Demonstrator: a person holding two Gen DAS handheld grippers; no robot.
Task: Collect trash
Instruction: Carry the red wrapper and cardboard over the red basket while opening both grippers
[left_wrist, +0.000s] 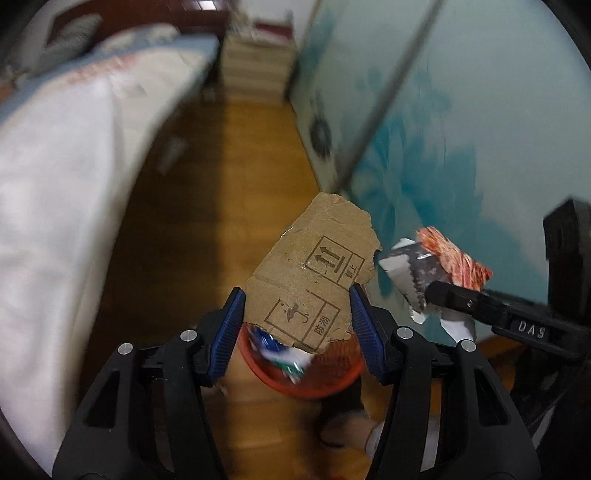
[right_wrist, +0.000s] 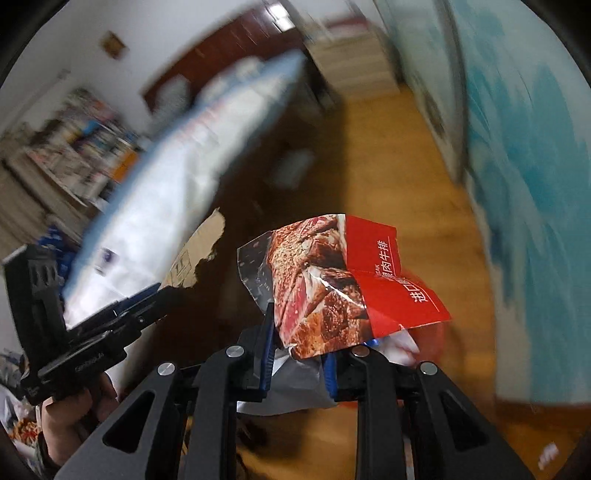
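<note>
Wooden floor (left_wrist: 236, 192) runs up the middle of the left wrist view, a white-covered bed (left_wrist: 66, 177) at left, a teal-flowered door (left_wrist: 480, 122) at right. At lower centre the left gripper (left_wrist: 297, 328) is clamped on a torn cardboard piece (left_wrist: 314, 273) above a red basket (left_wrist: 321, 384). The right gripper (right_wrist: 299, 354) pinches a crumpled steak wrapper (right_wrist: 332, 280), centre of its view.

wood floor (left_wrist: 236, 155); red bin (left_wrist: 306, 384) on it.
</note>
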